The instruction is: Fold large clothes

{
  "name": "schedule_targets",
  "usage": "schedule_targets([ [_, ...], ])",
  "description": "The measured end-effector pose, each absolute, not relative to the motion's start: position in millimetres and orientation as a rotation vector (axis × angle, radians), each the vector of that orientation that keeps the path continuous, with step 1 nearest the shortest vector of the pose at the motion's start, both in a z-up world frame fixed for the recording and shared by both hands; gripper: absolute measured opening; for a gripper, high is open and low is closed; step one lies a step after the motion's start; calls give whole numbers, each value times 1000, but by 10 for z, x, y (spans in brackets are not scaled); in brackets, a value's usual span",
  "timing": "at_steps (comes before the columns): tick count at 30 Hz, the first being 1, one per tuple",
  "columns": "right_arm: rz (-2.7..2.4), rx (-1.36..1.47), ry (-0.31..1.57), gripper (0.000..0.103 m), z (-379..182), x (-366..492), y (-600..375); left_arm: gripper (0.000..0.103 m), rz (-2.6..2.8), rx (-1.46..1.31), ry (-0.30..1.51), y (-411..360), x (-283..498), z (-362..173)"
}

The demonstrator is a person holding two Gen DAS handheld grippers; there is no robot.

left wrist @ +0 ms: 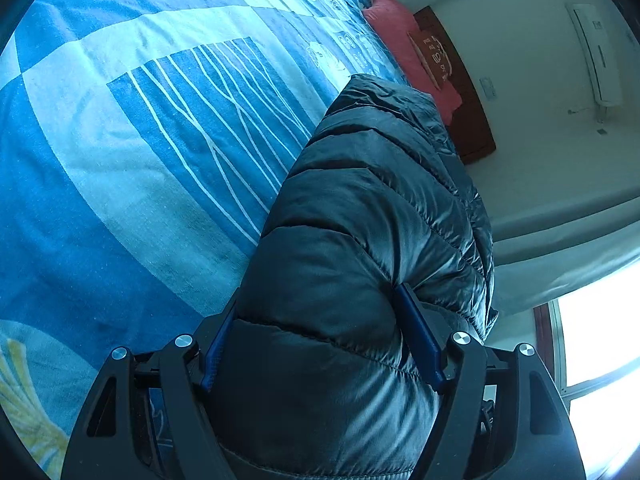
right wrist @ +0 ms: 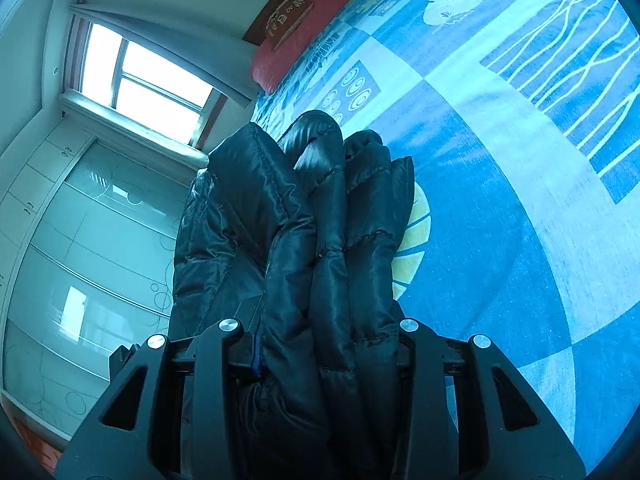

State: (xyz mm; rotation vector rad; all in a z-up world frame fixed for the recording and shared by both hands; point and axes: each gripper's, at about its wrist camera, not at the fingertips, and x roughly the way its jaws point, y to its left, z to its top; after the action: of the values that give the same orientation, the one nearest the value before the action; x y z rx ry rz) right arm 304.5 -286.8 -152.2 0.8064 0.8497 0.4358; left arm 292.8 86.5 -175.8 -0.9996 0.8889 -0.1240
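Left wrist view: left gripper point(left wrist: 320, 344) clamped on the quilted dark puffer jacket point(left wrist: 360, 240) — held above the blue patterned bed point(left wrist: 120, 160).
Right wrist view: right gripper point(right wrist: 324, 344) pinches bunched jacket folds — red pillow point(right wrist: 296, 44) beyond.

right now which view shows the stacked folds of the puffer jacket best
The right wrist view: the puffer jacket is seen edge-on there, with several layers bunched side by side in the right tool. The left wrist view shows only one broad quilted face gripped by the left tool.
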Motion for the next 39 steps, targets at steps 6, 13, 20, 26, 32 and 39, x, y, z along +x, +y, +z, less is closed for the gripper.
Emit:
schedule_targets([
  [6, 419, 809, 858, 44, -1538, 3055, -2879, 75, -126, -1000, 901, 893, 2945, -1725],
  [13, 410, 819, 879, 60, -1540, 3036, -2979, 75, -139, -912, 933, 918, 3016, -1534],
  [20, 393, 780, 862, 74, -1398, 2958, -3157, 78, -187, -902, 881, 1108, 2973, -1378],
  [26, 375, 795, 866, 77, -1320, 3242, -3195, 79, -235, -935, 886, 1130, 3320, -1409],
  [32, 418, 817, 940, 79, -1440, 3623, -3084, 79, -223, -874, 933, 1006, 3630, -1467],
  [39, 394, 797, 972, 46, -1537, 3717, -3077, 77, -148, -768, 953, 845, 3780, -1542],
])
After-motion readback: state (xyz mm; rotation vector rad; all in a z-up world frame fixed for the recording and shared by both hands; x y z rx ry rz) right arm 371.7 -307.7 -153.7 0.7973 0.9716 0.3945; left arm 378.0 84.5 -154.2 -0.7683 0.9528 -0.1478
